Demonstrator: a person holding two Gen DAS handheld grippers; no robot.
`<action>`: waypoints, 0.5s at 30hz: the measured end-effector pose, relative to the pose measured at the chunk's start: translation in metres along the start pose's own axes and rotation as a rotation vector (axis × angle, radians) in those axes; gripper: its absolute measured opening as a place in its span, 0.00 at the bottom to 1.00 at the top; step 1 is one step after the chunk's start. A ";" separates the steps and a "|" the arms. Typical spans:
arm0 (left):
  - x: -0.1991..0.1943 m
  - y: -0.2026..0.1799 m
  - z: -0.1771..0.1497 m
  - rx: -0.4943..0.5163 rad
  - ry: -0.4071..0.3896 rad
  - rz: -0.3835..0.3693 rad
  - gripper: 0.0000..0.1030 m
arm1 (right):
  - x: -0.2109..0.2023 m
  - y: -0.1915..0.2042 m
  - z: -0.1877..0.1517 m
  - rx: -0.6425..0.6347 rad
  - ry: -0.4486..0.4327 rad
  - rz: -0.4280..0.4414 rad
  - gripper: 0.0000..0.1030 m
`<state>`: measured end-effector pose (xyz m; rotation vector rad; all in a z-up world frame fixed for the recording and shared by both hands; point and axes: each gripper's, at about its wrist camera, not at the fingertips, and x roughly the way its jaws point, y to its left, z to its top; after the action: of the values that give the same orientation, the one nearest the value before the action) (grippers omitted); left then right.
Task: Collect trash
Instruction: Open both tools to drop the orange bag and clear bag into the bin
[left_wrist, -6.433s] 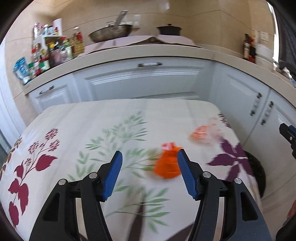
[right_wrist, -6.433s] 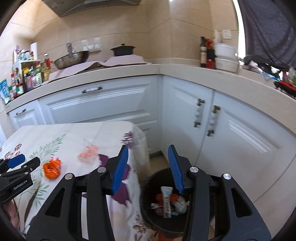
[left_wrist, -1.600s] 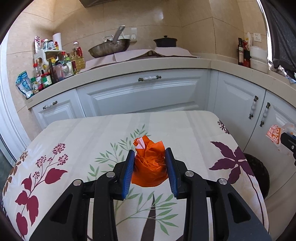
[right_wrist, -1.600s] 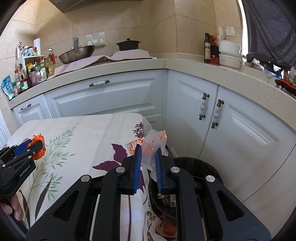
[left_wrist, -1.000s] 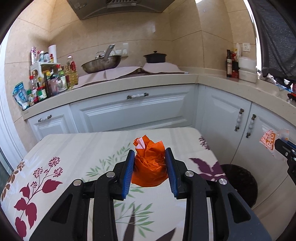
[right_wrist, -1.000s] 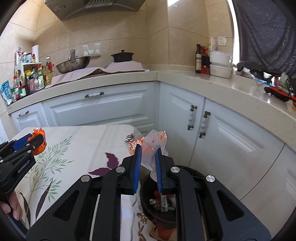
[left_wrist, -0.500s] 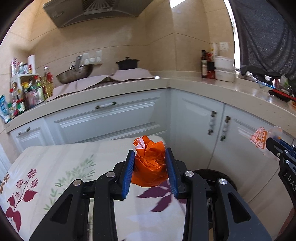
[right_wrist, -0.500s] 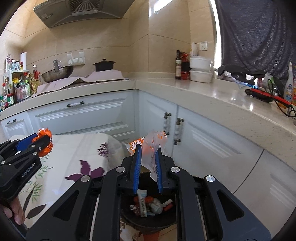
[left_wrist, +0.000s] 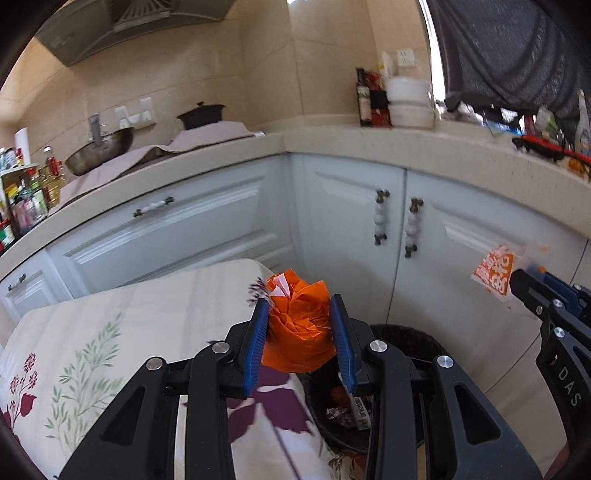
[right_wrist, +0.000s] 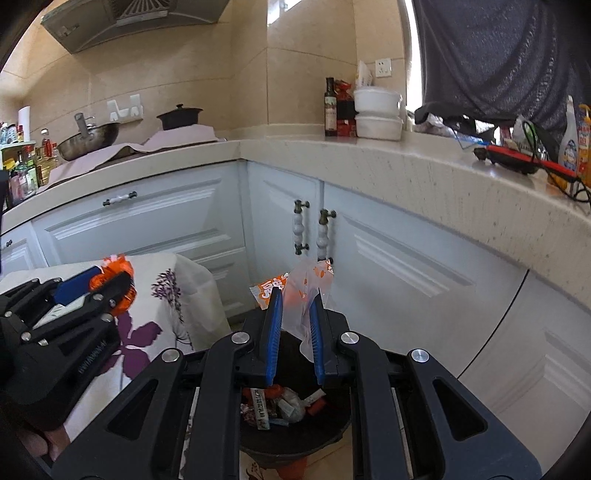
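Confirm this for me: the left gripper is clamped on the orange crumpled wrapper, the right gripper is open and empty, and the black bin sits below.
Wrong on one count. The right gripper is not empty: the right wrist view shows it shut on a clear plastic wrapper above the black bin. The left gripper does hold the orange crumpled wrapper.

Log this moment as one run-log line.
left tool: shut on orange wrapper | right tool: shut on clear snack bag | black bin: below right tool, trash inside | drop: not yet
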<state>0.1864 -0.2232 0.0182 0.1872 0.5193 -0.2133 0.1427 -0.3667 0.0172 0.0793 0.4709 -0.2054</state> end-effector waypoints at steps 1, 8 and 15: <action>0.004 -0.004 -0.001 0.009 0.007 0.002 0.34 | 0.003 -0.002 -0.001 0.004 0.004 -0.001 0.14; 0.029 -0.017 -0.006 0.017 0.062 0.017 0.34 | 0.026 -0.013 -0.008 0.028 0.042 0.000 0.15; 0.039 -0.017 -0.008 0.013 0.093 0.033 0.57 | 0.041 -0.017 -0.014 0.055 0.059 -0.008 0.40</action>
<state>0.2116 -0.2440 -0.0108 0.2186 0.6073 -0.1767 0.1686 -0.3888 -0.0146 0.1379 0.5245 -0.2244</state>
